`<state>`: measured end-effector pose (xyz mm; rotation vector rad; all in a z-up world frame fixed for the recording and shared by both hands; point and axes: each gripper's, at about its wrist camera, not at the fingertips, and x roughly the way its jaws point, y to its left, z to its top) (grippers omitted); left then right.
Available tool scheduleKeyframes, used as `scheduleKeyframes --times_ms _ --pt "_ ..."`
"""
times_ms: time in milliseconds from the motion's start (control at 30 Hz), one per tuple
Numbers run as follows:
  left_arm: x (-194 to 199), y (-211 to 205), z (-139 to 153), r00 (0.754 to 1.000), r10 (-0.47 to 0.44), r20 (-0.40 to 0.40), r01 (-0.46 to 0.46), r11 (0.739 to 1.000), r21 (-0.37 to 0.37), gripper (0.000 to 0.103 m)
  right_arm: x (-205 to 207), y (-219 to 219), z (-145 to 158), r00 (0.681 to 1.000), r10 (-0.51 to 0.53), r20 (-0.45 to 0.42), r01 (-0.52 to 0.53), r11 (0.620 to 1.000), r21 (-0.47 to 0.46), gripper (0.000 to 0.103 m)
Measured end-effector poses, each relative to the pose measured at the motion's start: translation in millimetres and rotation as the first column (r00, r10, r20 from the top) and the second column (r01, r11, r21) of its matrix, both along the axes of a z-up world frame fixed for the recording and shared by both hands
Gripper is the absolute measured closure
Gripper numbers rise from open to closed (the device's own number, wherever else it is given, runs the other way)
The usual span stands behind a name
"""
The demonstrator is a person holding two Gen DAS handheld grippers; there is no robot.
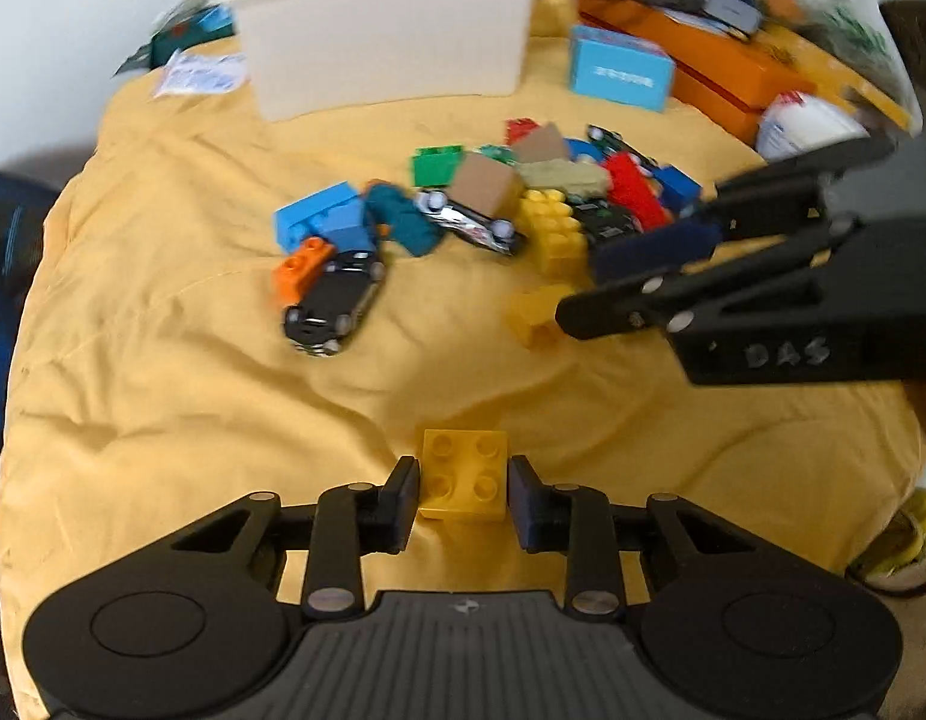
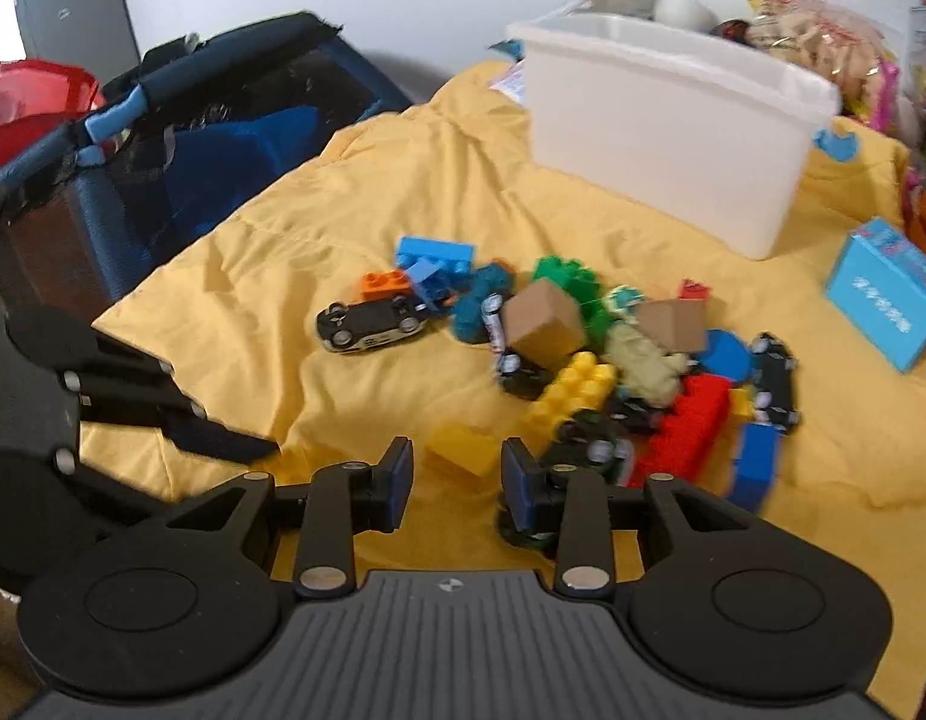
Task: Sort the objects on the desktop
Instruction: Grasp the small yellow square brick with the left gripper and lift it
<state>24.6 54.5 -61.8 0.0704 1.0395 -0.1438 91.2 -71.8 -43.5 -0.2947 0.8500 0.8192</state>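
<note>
step: pick bricks | left tool (image 1: 463,483) clenched on yellow brick (image 1: 463,474) | right tool (image 2: 456,468) released beside small yellow brick (image 2: 459,447) | next: carry to white bin (image 1: 390,36)

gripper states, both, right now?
Left gripper: shut on small square yellow plastic brick.
Right gripper: open, another yellow plastic brick between its fingers, not gripped.
</note>
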Motion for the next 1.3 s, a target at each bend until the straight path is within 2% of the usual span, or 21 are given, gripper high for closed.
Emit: scheduleKeyframes --times_ms 200,267,333,500,600,767,933,1100,1167,1233,1300 --pt "5.1 2.3 0.3 1.0 0.005 0.017 -0.005 1.0 -0.02 0.068 22.5 13.4 -7.9 1.0 -0.021 -0.005 0.021 1.0 -0.021 0.071" --pt "5.7 2.3 -1.4 1.0 -0.001 0.016 0.001 1.0 -0.029 0.068 35.8 12.2 -17.7 0.997 -0.016 -0.073 0.015 1.0 -0.019 0.071" --pt "1.2 4.8 -1.7 1.0 -0.006 0.017 0.007 1.0 -0.028 0.068 44.2 6.8 -24.8 0.986 0.001 -0.164 0.005 0.999 0.037 0.07" --pt "1.4 6.3 -4.6 1.0 -0.009 0.015 0.01 0.999 -0.048 0.068 32.7 -0.4 -24.5 0.981 0.017 -0.195 -0.009 0.999 0.04 0.07" --pt "0.1 4.3 -5.4 1.0 -0.015 0.012 0.016 0.999 -0.047 0.068 20.2 -0.8 -27.7 0.98 0.034 -0.194 -0.032 0.999 0.012 0.075" --pt "-0.1 0.6 -5.2 1.0 -0.018 0.004 0.018 0.999 -0.043 0.068 -7.5 3.2 -22.3 0.997 0.057 -0.054 -0.059 0.998 -0.037 0.075" --pt "-0.1 -13.0 -4.0 0.999 -0.043 -0.005 0.043 0.999 -0.034 0.068 -40.4 -2.0 -6.9 0.98 0.141 0.144 -0.103 0.965 -0.241 0.075" --pt "2.3 -27.9 -5.7 0.998 -0.069 -0.007 0.069 0.997 -0.021 0.068 -44.5 -18.1 -12.2 0.966 0.11 0.233 0.0 0.905 -0.426 0.075" --pt "3.3 -31.7 -7.1 0.997 -0.074 -0.016 0.073 0.997 -0.02 0.068 -45.3 -16.3 -19.7 0.96 0.121 0.254 0.012 0.884 -0.466 0.075" --pt "2.5 -34.3 -7.2 0.997 -0.077 -0.016 0.077 0.997 -0.014 0.068 -48.8 -14.3 -22.2 0.967 0.142 0.212 -0.033 0.894 -0.447 0.073" --pt "1.1 -34.9 -7.1 0.997 -0.072 -0.016 0.072 0.997 -0.014 0.068 -54.4 -15.1 -14.9 0.97 0.15 0.19 -0.067 0.921 -0.385 0.073"
